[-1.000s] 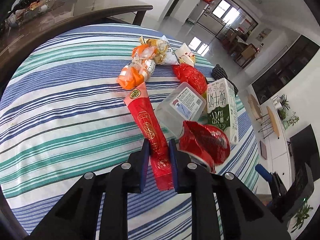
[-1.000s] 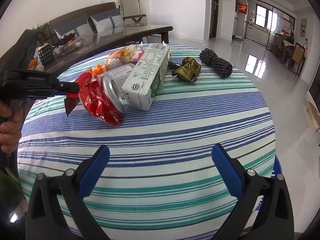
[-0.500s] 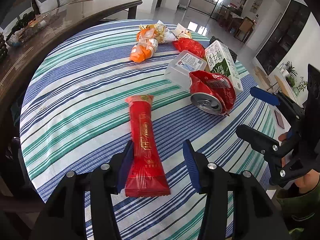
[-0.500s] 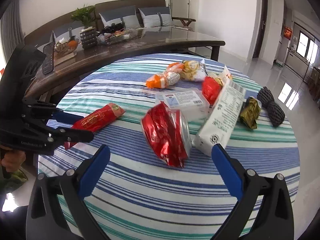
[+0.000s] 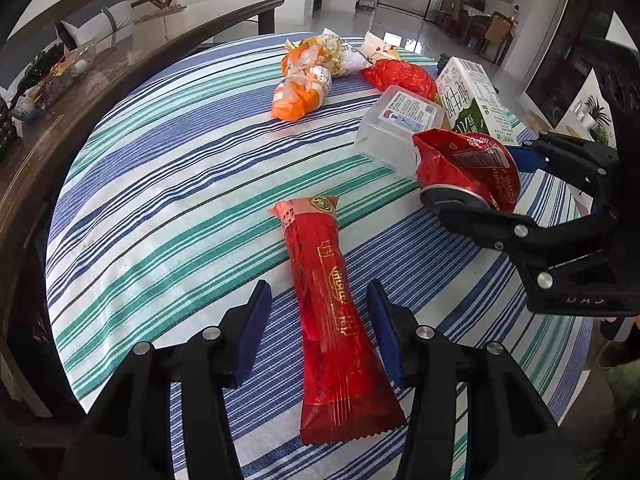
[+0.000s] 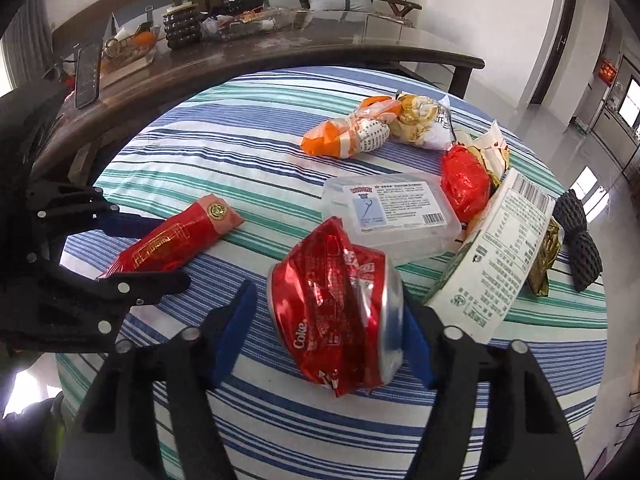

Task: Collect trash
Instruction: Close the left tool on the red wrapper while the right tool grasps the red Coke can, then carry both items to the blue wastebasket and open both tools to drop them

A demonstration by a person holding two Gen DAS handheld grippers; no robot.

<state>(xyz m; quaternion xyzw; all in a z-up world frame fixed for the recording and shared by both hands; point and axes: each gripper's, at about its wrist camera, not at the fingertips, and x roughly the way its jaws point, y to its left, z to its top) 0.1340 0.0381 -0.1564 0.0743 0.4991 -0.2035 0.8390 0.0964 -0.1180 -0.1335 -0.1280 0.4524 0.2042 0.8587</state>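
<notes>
The left tongs are closing astride the long red foil snack packet lying on the striped round desk, pads not yet touching. The right tongs are closing around the crushed red cola can, a gap still showing beside one pad.

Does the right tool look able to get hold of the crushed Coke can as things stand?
Probably yes. The crushed Coke can already lies between the closing fingers of the right tool, nothing covers it, and the milk carton sits off to one side.
</notes>
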